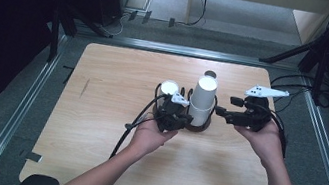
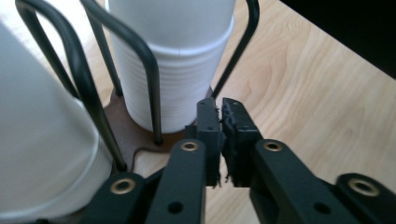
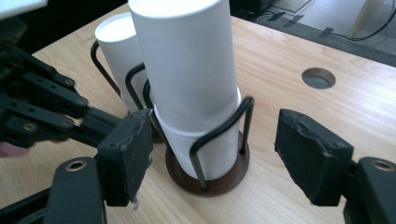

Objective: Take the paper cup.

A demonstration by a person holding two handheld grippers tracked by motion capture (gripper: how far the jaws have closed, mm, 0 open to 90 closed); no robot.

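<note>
At bench (image 1: pixel 98 112) centre, high view: tall cup stack (image 1: pixel 203 99) stands upright in a wire holder (image 1: pixel 198 123), left gripper (image 1: pixel 172 116) just left of it, right gripper (image 1: pixel 222 112) just right. Left gripper view: jaws together, nothing between, tips near holder base. Right gripper view: jaws wide apart, empty, stack dead ahead btwn them, not touching.

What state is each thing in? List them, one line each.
Left gripper: shut, holding nothing, low beside the holder base.
Right gripper: open, jaws either side of the tall stack, not touching it.
Tall cup stack: upright, upside down, seated in the holder.
Short cup stack: upright, upside down, in the next wire loop.
Holder: flat on the table.
</note>
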